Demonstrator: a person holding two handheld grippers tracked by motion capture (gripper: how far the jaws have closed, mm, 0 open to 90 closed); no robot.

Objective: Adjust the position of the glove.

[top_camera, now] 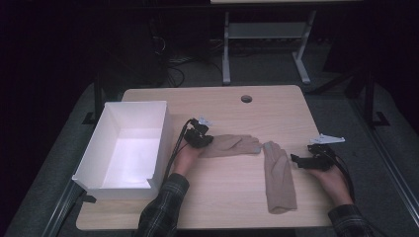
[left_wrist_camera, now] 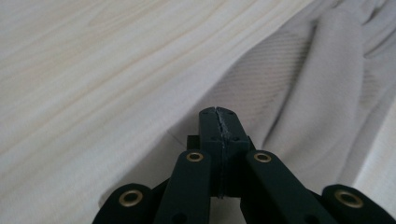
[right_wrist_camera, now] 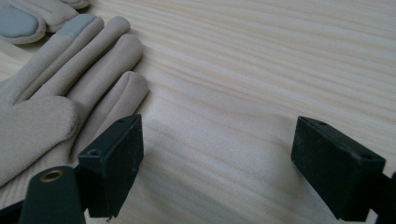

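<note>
Beige knit fabric marks the two things in hand: in the high view, one beige fabric glove lies crosswise near the middle of the pale wooden surface, its fingertips pointing toward the second beige fabric glove, which lies lengthwise with its cuff toward the person. The tips of the two gloves almost meet. The left gripper sits at the cuff end of the crosswise glove, and an open white rectangular box stands just beside that hand on the surface's left edge. The right gripper rests on the surface just beside the lengthwise glove, apart from it. Plaid sleeves come in from below.

In the left gripper view, the black fingers are pressed together, pinching the edge of the crosswise glove's cloth, which is drawn up in folds off the wood grain.

In the right gripper view, the black fingers are spread wide over bare wood, holding nothing. The lengthwise glove lies just beside one of them, and I cannot tell whether they touch. Grey patches cover two fingertips on the gloves there.

No writing or brand can be read anywhere.
</note>
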